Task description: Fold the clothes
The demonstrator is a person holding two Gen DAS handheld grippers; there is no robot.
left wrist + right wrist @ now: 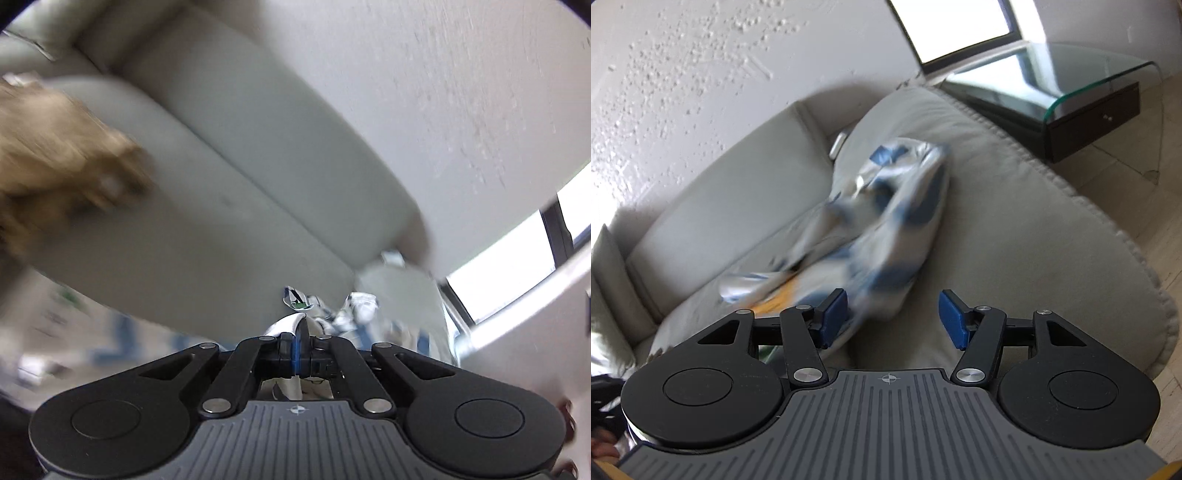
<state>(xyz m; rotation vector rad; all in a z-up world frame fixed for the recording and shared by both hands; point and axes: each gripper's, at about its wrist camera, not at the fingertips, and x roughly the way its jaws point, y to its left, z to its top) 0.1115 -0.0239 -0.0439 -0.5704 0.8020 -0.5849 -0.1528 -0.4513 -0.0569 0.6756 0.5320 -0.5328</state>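
Two tongs are working on one white-and-blue garment (886, 221) that is lying crumpled on the seat of a pale grey sofa (1015, 229). The left tongs (298, 338) are pressed fully together on a bit of the white cloth, which is showing above and below the fingers in the left wrist view. The right tongs (892, 317) are standing wide, with the lower edge of the garment lying between the blue pads (833, 314) but not being pinched.

Judging by this, the pick-up step is in hand: one edge is being gripped while the other is not yet taken. The next move is probably calling for the right tongs to be closing on a matching edge or corner, so the cloth can be spread flat before any fold.

Much is hard to read. The garment is smeared by motion blur, so its kind, its sleeves and its hem are not showing clearly. An orange patch near the left pad and a blurred tan furry shape (62, 155) on the sofa are impossible to identify
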